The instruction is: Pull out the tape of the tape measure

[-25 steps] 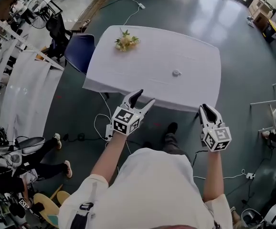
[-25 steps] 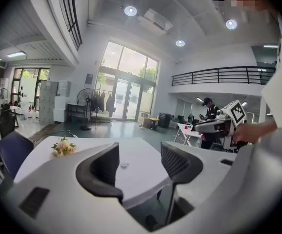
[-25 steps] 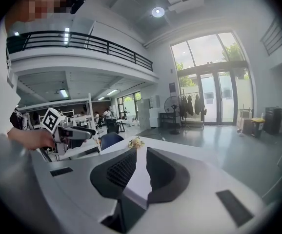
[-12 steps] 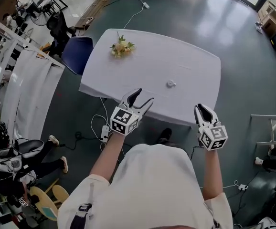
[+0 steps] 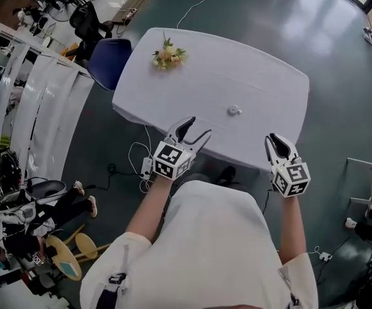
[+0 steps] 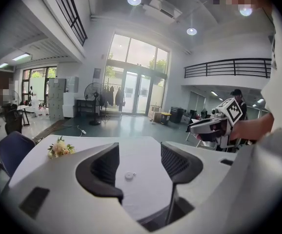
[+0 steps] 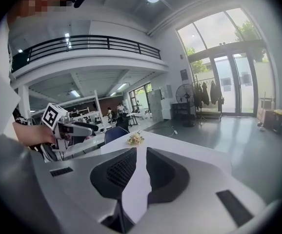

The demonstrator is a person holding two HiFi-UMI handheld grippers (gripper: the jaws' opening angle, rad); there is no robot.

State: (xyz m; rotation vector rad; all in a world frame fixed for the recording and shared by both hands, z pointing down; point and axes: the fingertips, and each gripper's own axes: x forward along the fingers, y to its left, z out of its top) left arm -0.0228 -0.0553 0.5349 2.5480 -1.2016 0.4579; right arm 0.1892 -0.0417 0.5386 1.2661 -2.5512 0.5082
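Black ribbed rubber on the pads (image 6: 178, 161) of the left gripper (image 6: 138, 167), set wide apart with nothing between. Visible through that gap, far off, the tape measure (image 6: 128, 175). Same dark ribbing on the right gripper (image 7: 137, 172), jaws almost together with only a thin slit left, gripping nothing. Both held in the air short of the table's near edge, touching neither cloth nor case.

Out on the table (image 5: 263, 82): a small, round, pale case, low and smooth-looking, lying alone toward the middle of the near edge, well apart from either gripper. Too small to show the tape's tab or which way it faces. Beneath it a white cloth, smooth, draped over rounded corners. Near the far left corner a loose bunch of flowers (image 5: 167, 56); just off that corner a blue chair (image 5: 112, 62).

Likely trouble: a light, round case skidding or rolling on slick cloth if nudged off-centre. Cloth bunching under a dragging jaw. Tab missed, or slipping from the pads and snapping back. Probably worth pinning the case firmly with one gripper before tugging with the other.
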